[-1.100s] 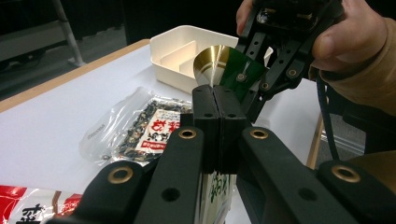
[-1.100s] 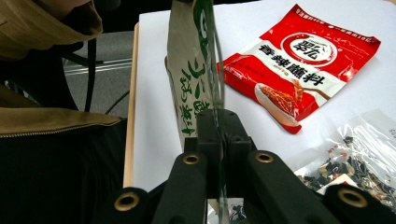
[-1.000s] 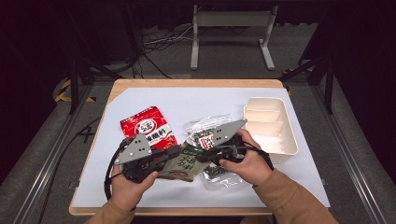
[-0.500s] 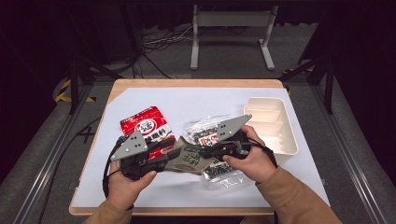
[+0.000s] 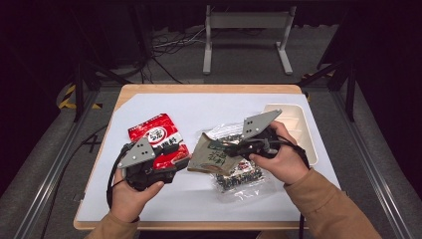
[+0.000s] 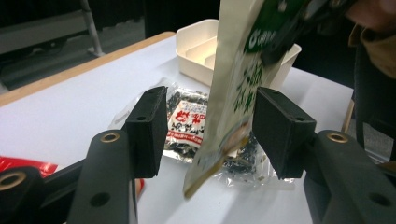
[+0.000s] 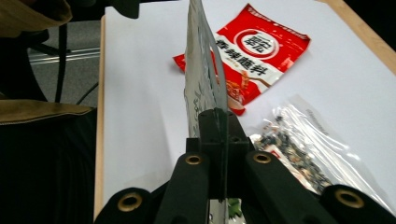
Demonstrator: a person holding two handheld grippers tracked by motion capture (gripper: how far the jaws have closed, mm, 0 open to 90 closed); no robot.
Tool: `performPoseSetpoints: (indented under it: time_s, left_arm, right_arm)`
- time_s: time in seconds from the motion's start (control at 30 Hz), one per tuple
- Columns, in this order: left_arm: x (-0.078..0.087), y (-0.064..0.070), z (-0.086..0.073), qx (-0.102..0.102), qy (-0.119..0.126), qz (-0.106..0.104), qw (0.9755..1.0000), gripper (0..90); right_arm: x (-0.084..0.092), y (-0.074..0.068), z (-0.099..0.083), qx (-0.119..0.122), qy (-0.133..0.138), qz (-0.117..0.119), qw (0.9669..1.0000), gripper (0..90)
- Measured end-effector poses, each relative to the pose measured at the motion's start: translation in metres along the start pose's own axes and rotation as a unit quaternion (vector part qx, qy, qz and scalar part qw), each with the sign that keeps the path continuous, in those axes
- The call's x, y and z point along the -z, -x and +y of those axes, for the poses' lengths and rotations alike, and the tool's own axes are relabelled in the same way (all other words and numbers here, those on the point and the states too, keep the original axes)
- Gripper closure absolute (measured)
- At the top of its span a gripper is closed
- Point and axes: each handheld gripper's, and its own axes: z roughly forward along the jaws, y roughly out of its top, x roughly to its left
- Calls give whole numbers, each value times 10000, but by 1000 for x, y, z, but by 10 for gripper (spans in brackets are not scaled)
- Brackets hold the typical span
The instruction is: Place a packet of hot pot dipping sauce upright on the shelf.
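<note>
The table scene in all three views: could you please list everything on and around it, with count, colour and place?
Green-and-beige packet: one, lifted off the table, clamped in the right gripper, lower end between the left gripper's jaws.
Red packet: one, flat, left of centre.
Clear bag of dark bits: one, under the right hand.
Tray: one, cream, right edge.
Table: one, wood rim, white sheet.
Metal stand: one, grey, on the floor beyond.
Left gripper: black; jaws just opened, pads apart from the packet.
Right gripper: black, shut.

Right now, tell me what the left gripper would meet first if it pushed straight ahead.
The green-and-cream packet hanging between the left gripper's open pads; beyond it, probably the clear bag of dark bits.
</note>
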Motion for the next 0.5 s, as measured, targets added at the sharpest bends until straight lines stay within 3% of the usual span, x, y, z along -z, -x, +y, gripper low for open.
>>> performPoseSetpoints:
  time_s: [0.33,0.5]
  left_arm:
    - [1,-14,-7,177,-42,241,9995,412]
    - [2,-19,-10,260,-55,368,9990,383]
  right_arm:
    - [28,20,-5,-131,-12,-351,9993,900]
    - [40,28,-10,-244,109,-484,9985,900]
